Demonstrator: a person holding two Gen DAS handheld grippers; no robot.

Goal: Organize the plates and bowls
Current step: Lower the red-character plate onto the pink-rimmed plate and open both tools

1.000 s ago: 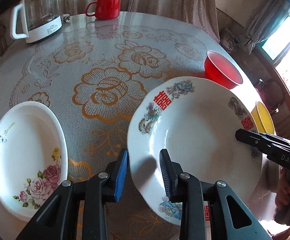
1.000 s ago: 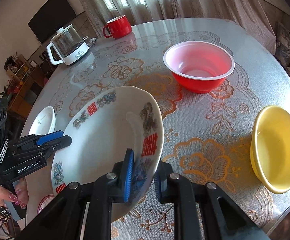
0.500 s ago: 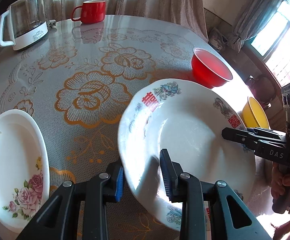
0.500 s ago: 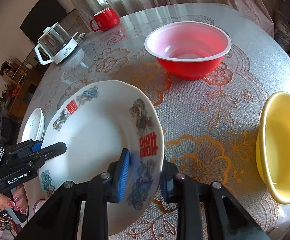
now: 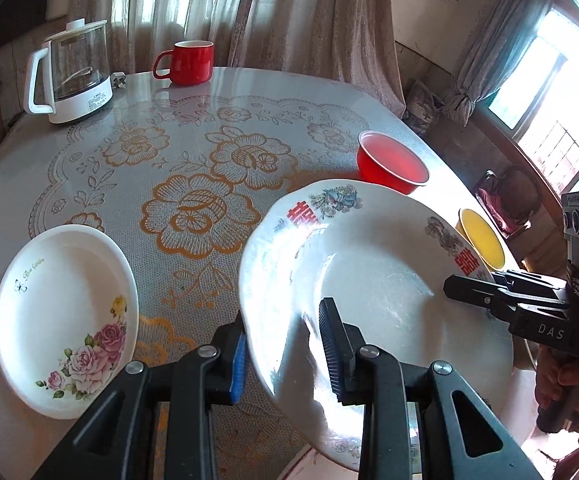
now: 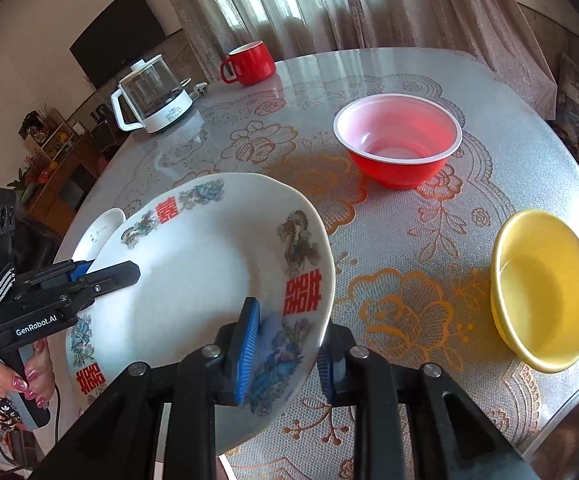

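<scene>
Both the left gripper [image 5: 283,354] and right gripper [image 6: 287,350] clamp opposite rims of the decorated plate [image 5: 373,276], held clear above the table [image 5: 193,140]. Beyond it the rose plate [image 5: 63,304], yellow bowl [image 6: 543,290] and red bowl [image 6: 397,140] sit well apart, so nothing looks stacked yet.

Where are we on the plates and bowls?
Done: nothing stacked yet. In hand: both grippers, left and right, grip opposite rims of the big plate, tilted off the table. Left: rose plate, red bowl and yellow bowl sit apart, ungrouped.
</scene>
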